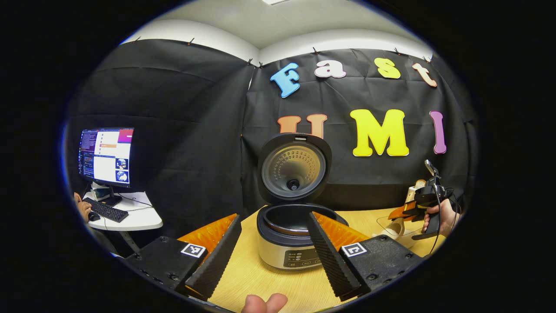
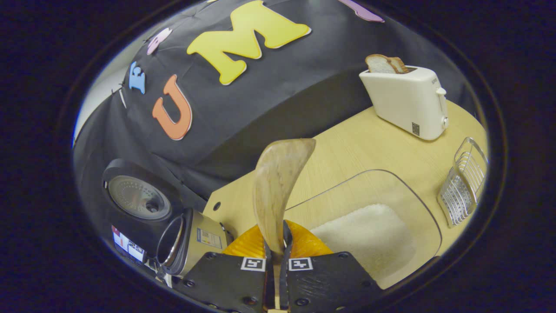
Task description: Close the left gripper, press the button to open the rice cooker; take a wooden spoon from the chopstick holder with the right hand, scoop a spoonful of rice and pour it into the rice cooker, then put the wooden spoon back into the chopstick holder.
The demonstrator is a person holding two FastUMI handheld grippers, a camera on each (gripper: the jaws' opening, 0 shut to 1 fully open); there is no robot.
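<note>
Above the rice tray (image 2: 428, 226), your right gripper (image 2: 275, 248) clamps the wooden spoon (image 2: 278, 182), ready to scoop.
Your left gripper (image 1: 273, 237) hangs open before the opened rice cooker (image 1: 291, 234).

left gripper view: low over the pale wooden bench (image 1: 260, 278), facing level and head-on, close to the open silver-and-black rice cooker (image 1: 290, 243) | right gripper view: right of that cooker (image 2: 191, 241), tilted, looking down over the bench (image 2: 369, 143) | shared: cooker, bench, black wall
</note>
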